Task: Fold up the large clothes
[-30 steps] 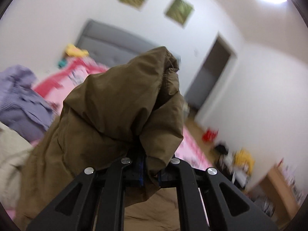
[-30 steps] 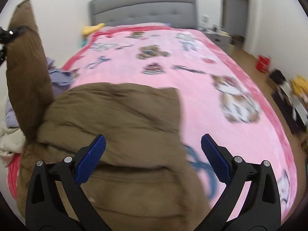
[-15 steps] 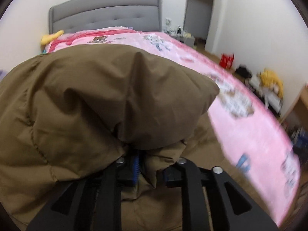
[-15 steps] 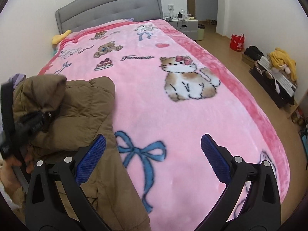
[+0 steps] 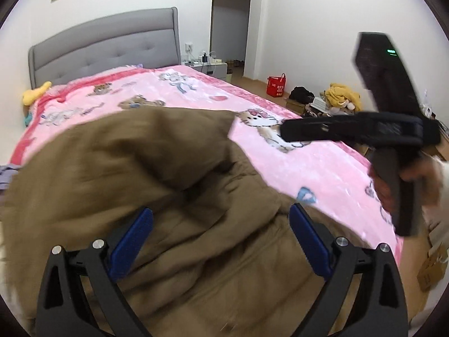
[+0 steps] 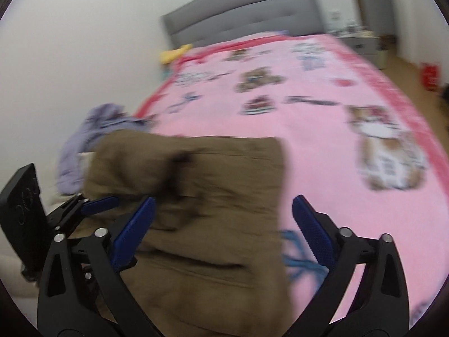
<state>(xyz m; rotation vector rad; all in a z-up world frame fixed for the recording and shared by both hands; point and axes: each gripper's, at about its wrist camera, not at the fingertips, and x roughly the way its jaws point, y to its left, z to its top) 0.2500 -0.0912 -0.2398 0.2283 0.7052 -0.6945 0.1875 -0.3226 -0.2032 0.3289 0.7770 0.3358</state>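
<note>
A large brown padded jacket (image 5: 174, 191) lies bunched on the near left part of a pink cartoon-print bed (image 5: 322, 165); it also shows in the right wrist view (image 6: 202, 196). My left gripper (image 5: 220, 241) is open and empty just above the jacket's near part. My right gripper (image 6: 223, 233) is open and empty above the jacket's right edge. The right gripper's body shows in the left wrist view (image 5: 393, 132), held above the bed to the right. The left gripper shows in the right wrist view (image 6: 84, 210) at the jacket's left side.
A purple garment (image 6: 92, 134) lies at the bed's left edge beyond the jacket. A grey headboard (image 5: 106, 47) and a yellow toy (image 5: 35, 92) are at the far end. A red bag (image 5: 276, 86) and clutter (image 5: 336, 98) sit on the floor to the right.
My left gripper has opened and let go of the jacket fold, which now lies draped over the rest of the jacket. My right gripper has swung left toward the jacket, still open.
</note>
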